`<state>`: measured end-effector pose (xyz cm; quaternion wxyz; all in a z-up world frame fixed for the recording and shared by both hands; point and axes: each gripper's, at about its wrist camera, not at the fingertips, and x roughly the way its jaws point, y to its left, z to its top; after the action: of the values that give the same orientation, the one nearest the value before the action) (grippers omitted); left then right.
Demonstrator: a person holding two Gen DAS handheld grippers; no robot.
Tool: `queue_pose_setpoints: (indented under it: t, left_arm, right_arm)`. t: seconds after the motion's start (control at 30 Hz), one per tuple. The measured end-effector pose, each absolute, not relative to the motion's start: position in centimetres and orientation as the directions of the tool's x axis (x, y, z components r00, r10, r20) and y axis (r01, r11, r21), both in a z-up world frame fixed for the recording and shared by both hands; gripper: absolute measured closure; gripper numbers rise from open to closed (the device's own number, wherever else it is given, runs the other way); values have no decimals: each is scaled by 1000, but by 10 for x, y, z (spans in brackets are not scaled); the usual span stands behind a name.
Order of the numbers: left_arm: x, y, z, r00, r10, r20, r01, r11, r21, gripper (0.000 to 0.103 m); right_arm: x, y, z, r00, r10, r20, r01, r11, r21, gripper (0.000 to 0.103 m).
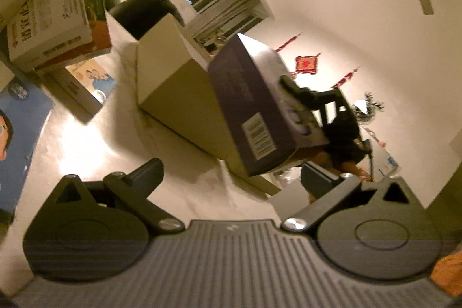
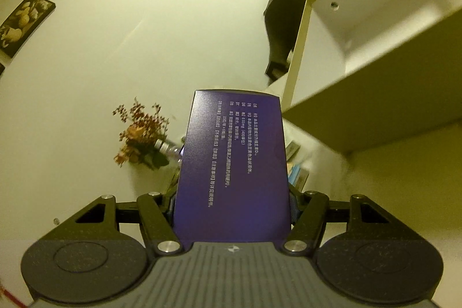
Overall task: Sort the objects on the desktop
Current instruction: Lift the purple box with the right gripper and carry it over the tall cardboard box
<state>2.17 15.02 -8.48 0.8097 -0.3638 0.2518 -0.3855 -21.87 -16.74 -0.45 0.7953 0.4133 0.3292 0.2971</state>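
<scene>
Clamped on both long sides of the purple box [image 2: 234,166] by the right gripper [image 2: 232,210], fingers [image 2: 293,207] pressing its flanks, box standing up and forward, clear of the surface [image 1: 95,140]. Spread wide and empty on the left gripper [image 1: 231,178], fingers [image 1: 147,172] apart over bare tabletop. Best kept firmly squeezed and level while carried past the open white carton [image 1: 170,77] toward the stacked medicine boxes [image 1: 49,19] at upper left. Worth lowering flat-faced before releasing, to avoid tipping the pile.
</scene>
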Motion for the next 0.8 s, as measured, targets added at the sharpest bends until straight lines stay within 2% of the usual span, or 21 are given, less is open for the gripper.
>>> queue_pose_setpoints:
  t: [0.3, 0.47, 0.8]
  left_arm:
    - [29, 150, -86, 616, -762, -202, 391, 518, -760, 0]
    - [32, 151, -90, 600, -770, -216, 371, 507, -778, 0]
    - [24, 142, -84, 612, -715, -339, 353, 630, -691, 0]
  right_arm:
    - [-189, -184, 14, 675, 662, -326, -147, 553, 820, 35]
    - [-172, -188, 23, 694, 627, -352, -118, 582, 805, 35]
    - [-133, -188, 32, 717, 587, -376, -66, 594, 802, 35]
